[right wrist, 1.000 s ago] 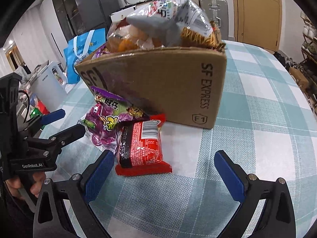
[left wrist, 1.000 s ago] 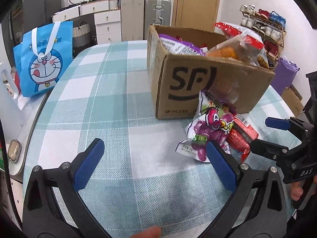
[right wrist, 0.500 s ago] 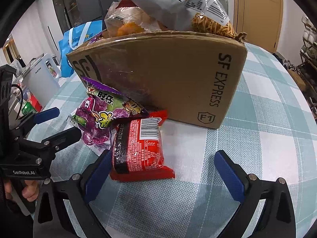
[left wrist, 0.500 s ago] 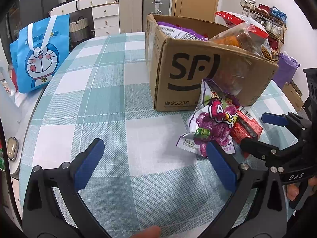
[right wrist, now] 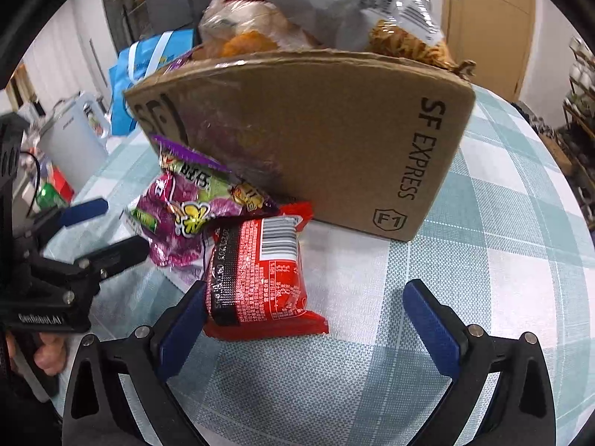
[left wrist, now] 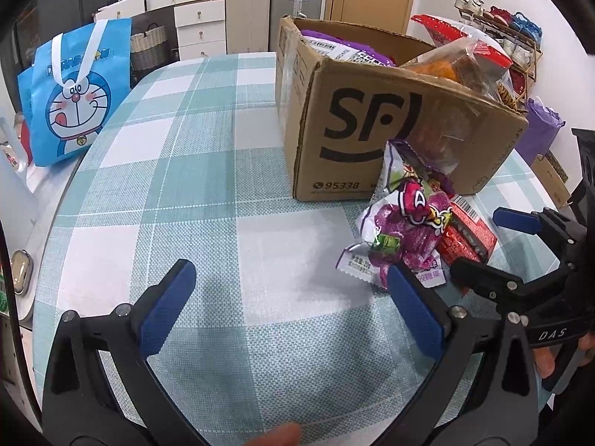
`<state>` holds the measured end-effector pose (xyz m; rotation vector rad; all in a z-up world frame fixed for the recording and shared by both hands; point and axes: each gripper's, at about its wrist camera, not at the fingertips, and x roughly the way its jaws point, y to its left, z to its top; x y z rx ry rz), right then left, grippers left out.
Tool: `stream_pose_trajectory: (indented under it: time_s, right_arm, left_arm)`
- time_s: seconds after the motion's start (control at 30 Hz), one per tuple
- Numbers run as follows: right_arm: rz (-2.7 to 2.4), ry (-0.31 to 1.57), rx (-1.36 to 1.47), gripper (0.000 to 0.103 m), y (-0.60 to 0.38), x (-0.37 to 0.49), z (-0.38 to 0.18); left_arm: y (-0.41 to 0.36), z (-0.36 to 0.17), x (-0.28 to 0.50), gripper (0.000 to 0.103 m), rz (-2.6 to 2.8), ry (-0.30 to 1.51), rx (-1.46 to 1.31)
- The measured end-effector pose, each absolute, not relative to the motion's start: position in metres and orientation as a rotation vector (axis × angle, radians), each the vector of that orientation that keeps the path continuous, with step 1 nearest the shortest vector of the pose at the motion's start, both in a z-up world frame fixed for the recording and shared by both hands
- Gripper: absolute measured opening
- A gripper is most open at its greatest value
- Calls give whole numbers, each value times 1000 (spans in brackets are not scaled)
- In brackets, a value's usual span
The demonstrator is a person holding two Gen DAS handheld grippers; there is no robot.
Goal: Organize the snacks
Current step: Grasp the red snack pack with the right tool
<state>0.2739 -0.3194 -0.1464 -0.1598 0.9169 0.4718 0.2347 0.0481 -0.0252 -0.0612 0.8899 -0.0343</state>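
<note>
- Currently lying flat on the checked bench [right wrist: 502, 278], barcode side up: red snack packet [right wrist: 260, 278], just in front of the cardboard box [right wrist: 316, 130] and partly overlapped by the purple candy bag [right wrist: 186, 215].
- Leaning against the box wall in the left wrist view: purple candy bag [left wrist: 405, 234], with the red snack packet [left wrist: 468, 234] tucked beside it.
- Already overflowing the box rim: several crinkly bags; remaining room inside not readable.
- Hovering wide open and empty: right gripper [right wrist: 305, 316], its left pad just touching or nearly touching the packet's edge, the other pad well clear over bare cloth.
- Hovering wide open and empty over bare bench: left gripper [left wrist: 290, 304], its right pad near the candy bag's corner.
- Judging the red packet as light, soft and glossy: film likely slipping and crackling under the pads, contents possibly crushable.
- Suggesting a hold across the packet's short width at mid-body, closing gently; sealed end fins probably too thin and slick.
- Judging the candy bag as floppy with loose pieces shifting inside; better pinching the bulged middle than the flat top seal.
</note>
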Motion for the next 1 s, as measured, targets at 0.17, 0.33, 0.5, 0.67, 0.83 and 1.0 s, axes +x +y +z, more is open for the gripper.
stream_pose_trajectory:
  time_s: [0.17, 0.33, 0.5, 0.67, 0.83, 1.0]
  right_arm:
    - [478, 915, -163, 102, -319, 274, -146]
    - [450, 913, -133, 102, -325, 277, -146]
    - [438, 918, -147, 102, -335, 278, -146]
    - [419, 921, -156, 102, -343, 280, -147]
    - [439, 894, -172, 102, -342, 277, -144]
    - [467, 856, -232, 95, -329, 269, -142]
  left_arm:
    - [48, -25, 235, 102, -32, 891, -63]
    - [48, -26, 235, 102, -31, 893, -63]
    - [48, -26, 235, 102, -28, 893, -61]
    - [48, -26, 235, 102, -29, 895, -63]
    - [48, -27, 235, 102, -30, 897, -63]
    - [49, -28, 236, 102, -29, 901, -66]
